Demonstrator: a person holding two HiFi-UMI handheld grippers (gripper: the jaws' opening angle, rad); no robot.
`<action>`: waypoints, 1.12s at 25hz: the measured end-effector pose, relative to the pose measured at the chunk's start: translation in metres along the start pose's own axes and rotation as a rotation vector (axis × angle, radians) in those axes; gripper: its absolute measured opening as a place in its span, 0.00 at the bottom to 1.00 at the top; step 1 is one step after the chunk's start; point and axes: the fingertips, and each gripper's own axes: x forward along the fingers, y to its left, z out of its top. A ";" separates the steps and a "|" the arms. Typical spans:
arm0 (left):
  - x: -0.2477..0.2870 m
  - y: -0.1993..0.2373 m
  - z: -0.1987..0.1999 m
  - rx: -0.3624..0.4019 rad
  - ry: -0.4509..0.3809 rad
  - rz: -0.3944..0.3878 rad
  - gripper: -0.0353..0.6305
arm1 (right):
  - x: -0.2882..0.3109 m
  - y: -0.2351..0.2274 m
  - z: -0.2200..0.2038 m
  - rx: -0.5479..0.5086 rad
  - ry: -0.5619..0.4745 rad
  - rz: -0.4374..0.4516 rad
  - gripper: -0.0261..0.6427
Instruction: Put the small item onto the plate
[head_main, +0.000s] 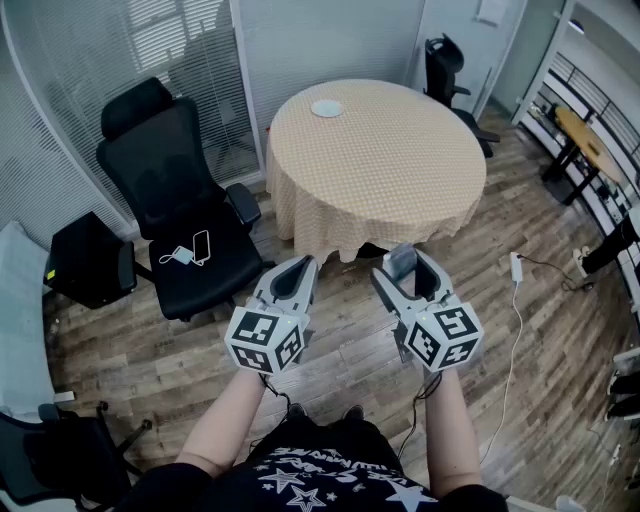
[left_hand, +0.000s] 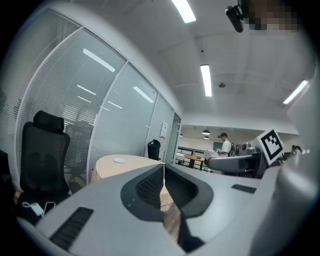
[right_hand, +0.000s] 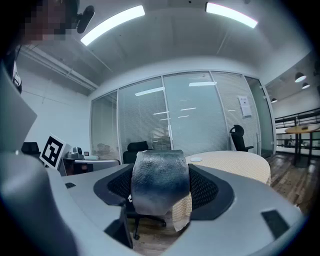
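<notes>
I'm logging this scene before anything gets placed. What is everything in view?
table: one, beige cloth, middle of the room
plate: one, white, table's far edge
item: one, grey-blue, between the right gripper's jaws
chairs: two clearly seen, black, one left of the table, one behind it
phone: one, white, on the left chair's seat
power strip: one, white, on the floor right of the table
person: one, white top, far background in the left gripper view
left gripper: one, grey, jaws together, nothing between them
right gripper: one, grey, closed on the item
</notes>
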 end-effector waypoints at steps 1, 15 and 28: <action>-0.004 0.003 0.003 0.022 -0.002 -0.007 0.07 | 0.001 0.007 0.001 -0.005 -0.004 -0.009 0.53; -0.055 0.060 -0.004 0.030 0.015 0.007 0.07 | 0.036 0.076 -0.031 0.033 0.061 0.012 0.53; -0.055 0.060 -0.013 0.010 0.027 0.066 0.07 | 0.032 0.069 -0.027 0.120 0.040 0.048 0.53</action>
